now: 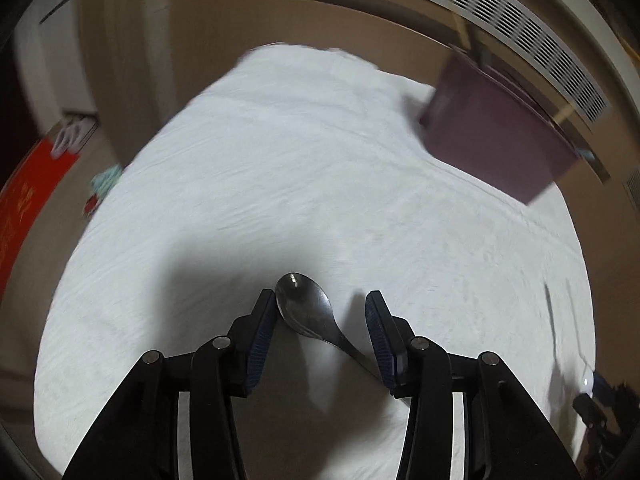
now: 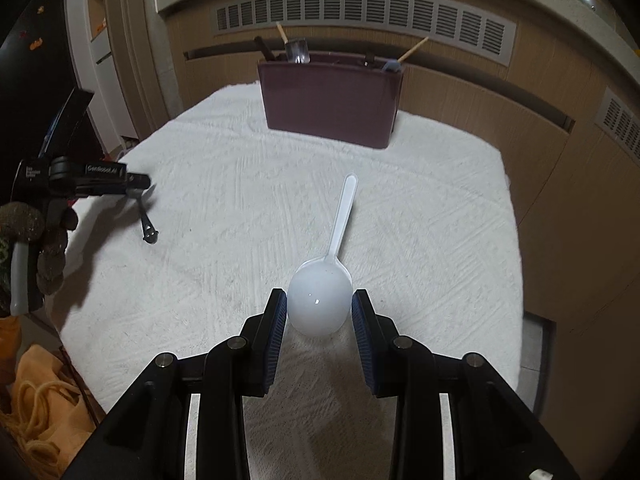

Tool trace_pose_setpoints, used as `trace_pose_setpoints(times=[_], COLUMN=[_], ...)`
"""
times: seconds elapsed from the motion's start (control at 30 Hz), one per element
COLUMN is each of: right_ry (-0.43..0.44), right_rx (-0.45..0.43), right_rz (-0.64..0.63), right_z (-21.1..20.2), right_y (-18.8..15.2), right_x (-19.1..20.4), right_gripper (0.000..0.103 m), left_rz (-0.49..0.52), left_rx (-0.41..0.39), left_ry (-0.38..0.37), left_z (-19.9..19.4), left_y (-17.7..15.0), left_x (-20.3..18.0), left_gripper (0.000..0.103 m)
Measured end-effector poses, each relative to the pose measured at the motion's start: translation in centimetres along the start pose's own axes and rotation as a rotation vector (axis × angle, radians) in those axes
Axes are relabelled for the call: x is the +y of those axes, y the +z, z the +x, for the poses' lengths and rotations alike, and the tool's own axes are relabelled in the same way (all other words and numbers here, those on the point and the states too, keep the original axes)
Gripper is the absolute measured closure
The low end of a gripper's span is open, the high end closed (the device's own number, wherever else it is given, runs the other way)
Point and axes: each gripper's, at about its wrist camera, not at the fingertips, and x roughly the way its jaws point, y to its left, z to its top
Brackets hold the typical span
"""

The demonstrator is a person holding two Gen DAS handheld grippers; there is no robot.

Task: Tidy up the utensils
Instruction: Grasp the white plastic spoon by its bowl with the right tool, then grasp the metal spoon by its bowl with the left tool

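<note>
At twelve o'clock on the tabletop (image 2: 460,208), maroon caddy (image 2: 332,100) already stocked with several utensils. Right hand-held gripper (image 2: 320,312) clamped on white plastic spoon (image 2: 318,304) at the bowl — handle toward twelve. Left hand-held gripper (image 1: 322,312) parted, metal spoon (image 1: 306,308) between unpinched — both undelivered.

tongs (image 2: 319,312): black | pads (image 2: 278,340): blue ribbed | glove (image 2: 48,236): brown knit

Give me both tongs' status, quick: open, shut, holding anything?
Left tongs: open, metal spoon lying between them, not gripped.
Right tongs: shut on the bowl of the white plastic spoon.
</note>
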Motion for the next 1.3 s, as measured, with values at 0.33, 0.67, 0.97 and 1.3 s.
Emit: trace_pose_setpoints(times=[0.33, 0.67, 0.97, 1.3], right_ry=[0.022, -0.021, -0.091, -0.087], right_rx=[0.064, 0.035, 0.096, 0.017], right_rz=[-0.019, 0.117, 0.156, 0.093], right_z=[2.0, 3.4, 8.3, 4.7], right_y=[-0.3, 3.6, 6.0, 4.8], right_x=[0.1, -1.8, -0.4, 0.2], right_gripper=[0.069, 0.065, 0.075, 0.093], left_rz=[0.241, 0.152, 0.161, 0.166], left_rx=[-0.047, -0.028, -0.161, -0.278], left_ry=[0.004, 0.105, -0.03, -0.067], left_z=[2.3, 2.6, 0.7, -4.3], left_y=[0.3, 0.6, -1.2, -2.9], left_x=[-5.7, -6.1, -5.4, -3.3], left_gripper=[0.057, 0.054, 0.095, 0.097])
